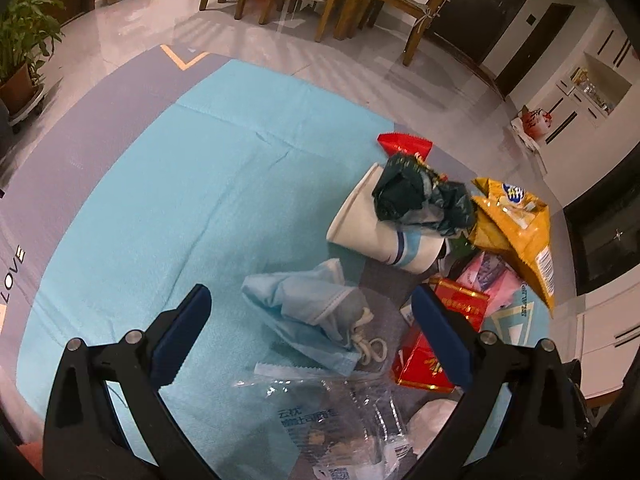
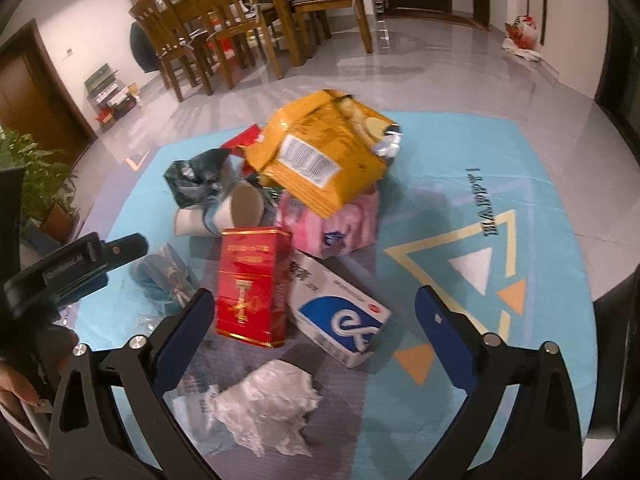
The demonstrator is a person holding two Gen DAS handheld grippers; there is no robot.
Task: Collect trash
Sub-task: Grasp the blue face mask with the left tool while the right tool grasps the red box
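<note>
A heap of trash lies on a light-blue mat [image 1: 160, 208]. My left gripper [image 1: 312, 320] is open, its fingers either side of a crumpled blue face mask [image 1: 308, 312], above a clear plastic wrapper [image 1: 320, 412]. Beyond it lie a tipped paper cup [image 1: 372, 228], a dark green bag [image 1: 416, 196] and a yellow snack bag [image 1: 516, 232]. My right gripper [image 2: 312, 316] is open too, over a red box [image 2: 252, 284], a white-and-blue carton [image 2: 340, 312] and a crumpled white tissue [image 2: 268, 408]. The yellow snack bag [image 2: 324, 156] tops a pink packet [image 2: 336, 224].
Wooden chairs and a dining table [image 2: 240, 20] stand on the glossy tile floor behind the mat. A potted plant [image 1: 20, 52] sits at the left, a red-and-white bag [image 2: 520, 32] by the far wall. The left gripper's body [image 2: 68, 276] and a hand [image 2: 16, 384] show at left.
</note>
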